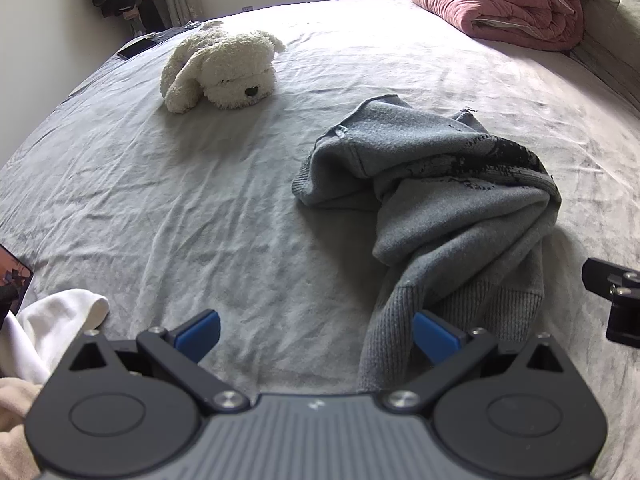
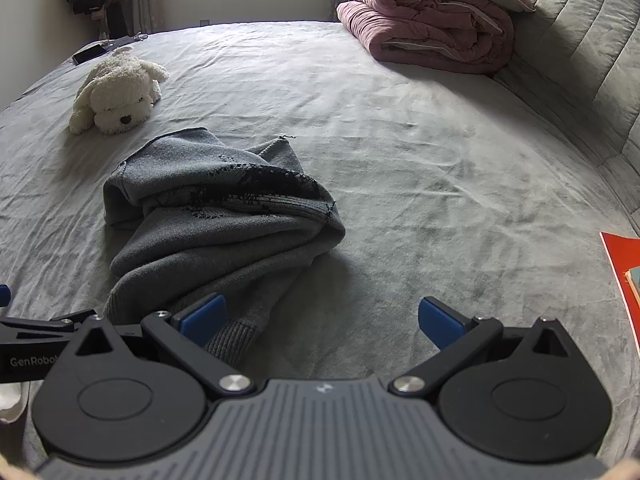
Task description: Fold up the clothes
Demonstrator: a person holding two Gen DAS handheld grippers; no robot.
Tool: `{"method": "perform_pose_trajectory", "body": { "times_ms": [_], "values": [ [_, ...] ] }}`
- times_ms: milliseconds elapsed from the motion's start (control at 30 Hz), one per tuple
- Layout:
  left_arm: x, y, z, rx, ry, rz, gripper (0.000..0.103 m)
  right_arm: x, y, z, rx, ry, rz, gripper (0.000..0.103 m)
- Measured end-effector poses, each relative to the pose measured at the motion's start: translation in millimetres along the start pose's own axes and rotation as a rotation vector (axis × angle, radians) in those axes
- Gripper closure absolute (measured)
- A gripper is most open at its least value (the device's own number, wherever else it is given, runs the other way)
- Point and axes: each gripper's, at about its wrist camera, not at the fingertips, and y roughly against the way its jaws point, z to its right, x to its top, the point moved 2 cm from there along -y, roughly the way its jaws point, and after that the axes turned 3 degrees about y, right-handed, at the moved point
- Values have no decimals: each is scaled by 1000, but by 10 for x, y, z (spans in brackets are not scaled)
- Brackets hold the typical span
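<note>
Grey sweater (image 1: 436, 208): lying crumpled in a heap on the grey bedsheet (image 1: 200, 208), black pattern showing across its upper folds, ribbed hem trailing down toward the near edge.

Left gripper (image 1: 316, 332): hovering over the sheet, tilted downward, jaws standing wide apart, clamping nothing. Sweater hem reaching up against the inner side of its right blue pad (image 1: 434, 336), whether touching cannot be told; main heap lying ahead and to the right.

Right gripper (image 2: 320, 320): likewise tilted downward, jaws spread wide, gripping nothing. Sweater (image 2: 216, 220) lying ahead and to the left, ribbed hem passing under or just behind its left blue pad (image 2: 204, 318); only bare sheet showing between the pads.

White plush dog (image 1: 220, 70): resting well beyond the sweater, far left.

Pink quilt (image 1: 496, 4): sitting folded at the far right corner.

White cloth (image 1: 52, 328): lying at the left gripper's near left side.

Red book (image 2: 626, 280): lying at the right edge.
</note>
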Motion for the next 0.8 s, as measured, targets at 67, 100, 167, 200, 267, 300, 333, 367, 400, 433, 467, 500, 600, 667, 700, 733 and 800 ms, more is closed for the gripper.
{"method": "perform_pose_trajectory", "body": {
  "times_ms": [67,100,167,200,267,300,333,367,400,433,467,500,600,667,700,733,800],
  "values": [
    [4,-2,4,2,4,4,0,3,2,3,-3,2,-1,0],
    [6,-6,7,3,5,6,0,5,3,3,-3,2,-1,0],
    [10,-24,-20,-7,12,1,0,-1,6,2,-5,2,0,0],
    [11,-33,-33,-11,15,0,0,-3,7,2,-6,2,0,0],
    [1,-10,-15,-10,16,7,0,-11,-9,13,-7,3,-1,0],
    [4,-9,-16,-13,18,5,0,-12,-20,5,-7,3,-2,0],
    [6,-7,-17,-16,20,3,0,-16,-27,2,-7,3,-3,0],
    [8,-4,-11,-14,18,3,0,-24,-27,-1,-7,3,-3,0],
    [9,-1,-6,-12,16,2,0,-31,-27,-4,-7,2,-2,0],
    [6,1,-9,-13,16,2,0,-12,-25,0,-6,2,-5,0],
    [3,2,-12,-14,16,2,0,-14,-27,-4,-7,3,-5,0],
    [4,0,-13,-15,15,1,0,-16,-29,-6,-6,3,-6,0],
    [4,1,-6,-16,14,0,0,-18,-36,-13,-5,5,-9,0],
    [3,-5,1,-15,12,-1,0,-23,-41,-16,-5,5,-11,0],
    [4,-6,3,-15,12,-1,0,-26,-44,-19,-5,5,-12,0],
    [3,-7,2,-15,12,0,0,-23,-45,-17,-5,5,-13,0],
    [4,-9,1,-15,13,0,0,-22,-45,-16,-3,6,-13,0]
  ]
}}
